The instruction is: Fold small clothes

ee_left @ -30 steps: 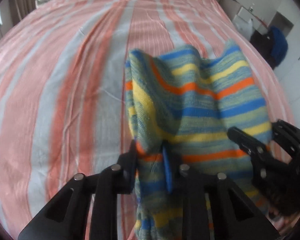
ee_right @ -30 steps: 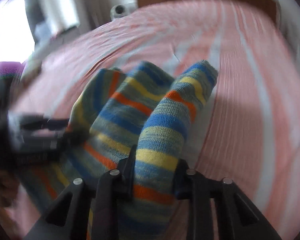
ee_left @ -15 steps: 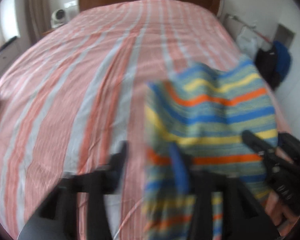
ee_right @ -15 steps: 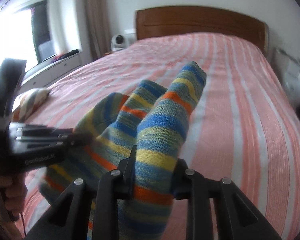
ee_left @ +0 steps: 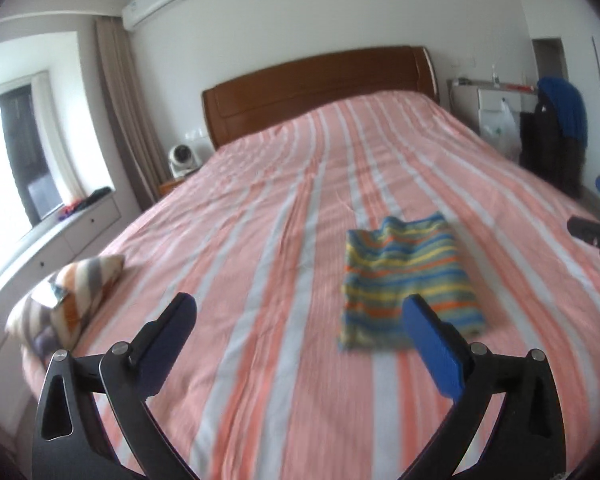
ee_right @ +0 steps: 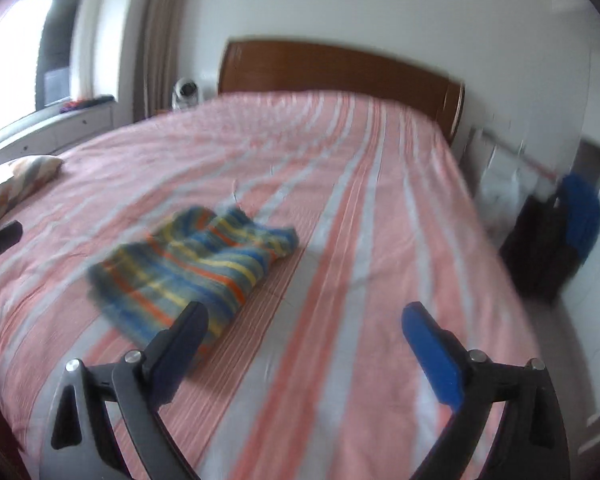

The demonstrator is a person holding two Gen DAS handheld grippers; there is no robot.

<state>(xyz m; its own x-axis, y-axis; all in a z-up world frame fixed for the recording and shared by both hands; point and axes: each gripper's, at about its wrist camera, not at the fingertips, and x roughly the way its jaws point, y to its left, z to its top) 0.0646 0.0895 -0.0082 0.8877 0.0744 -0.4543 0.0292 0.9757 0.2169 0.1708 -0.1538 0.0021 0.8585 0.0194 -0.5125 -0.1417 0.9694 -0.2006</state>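
Both jaws are opening: my left hand-held gripper [ee_left: 300,316] and right hand-held gripper [ee_right: 306,320] have let go of the striped garment [ee_left: 408,280], now folded on the bed [ee_left: 260,220]; this fold looks finished.

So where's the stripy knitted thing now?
The stripy knitted garment lies loose on the pink striped bed, ahead of both grippers, far from the pillow.

Bed [ee_left: 260,240] mostly bare: striped garment [ee_left: 408,280] lies mid-bed, striped pillow [ee_left: 64,300] at window-side edge, wide open sheet btwn them & up to headboard [ee_left: 320,88].
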